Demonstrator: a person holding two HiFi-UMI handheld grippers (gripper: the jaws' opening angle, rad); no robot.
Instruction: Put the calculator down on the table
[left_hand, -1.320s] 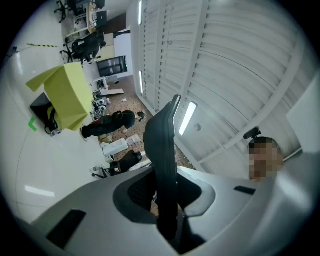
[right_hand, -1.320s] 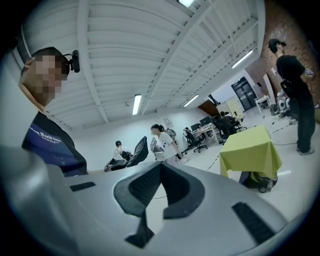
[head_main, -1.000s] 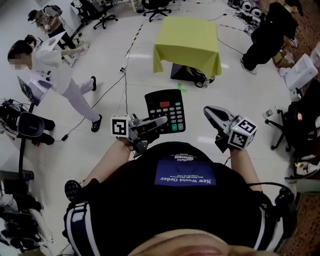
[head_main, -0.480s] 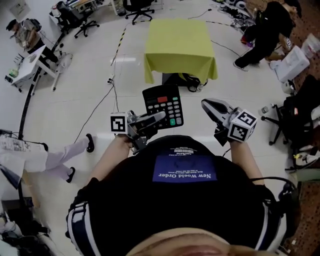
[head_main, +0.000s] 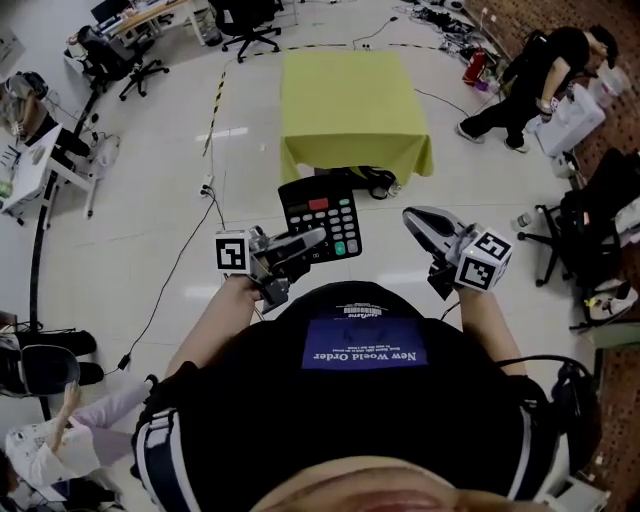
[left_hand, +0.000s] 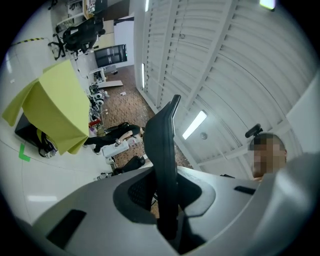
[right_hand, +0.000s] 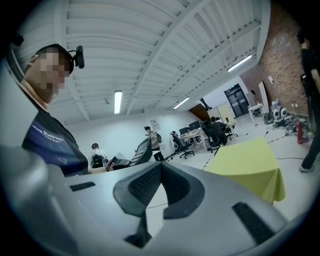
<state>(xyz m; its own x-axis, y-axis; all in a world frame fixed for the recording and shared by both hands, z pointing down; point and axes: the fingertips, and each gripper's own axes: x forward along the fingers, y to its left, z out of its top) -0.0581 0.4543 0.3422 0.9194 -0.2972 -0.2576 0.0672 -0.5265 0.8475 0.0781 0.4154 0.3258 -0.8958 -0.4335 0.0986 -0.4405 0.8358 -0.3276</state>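
Head view: the calculator (head_main: 322, 215) was clamped edgewise in the left hand-held gripper (head_main: 300, 243), well short of the yellow-draped bench (head_main: 350, 90) at twelve o'clock. The right hand-held gripper (head_main: 425, 222) was closed, empty. Slippage from the edge grip was judged possible.

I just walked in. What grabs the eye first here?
A black calculator is clamped by its edge in the left gripper, just in front of the person's chest. Ahead on the floor stands a table draped in a bright yellow-green cloth. The right gripper is empty, jaws together.
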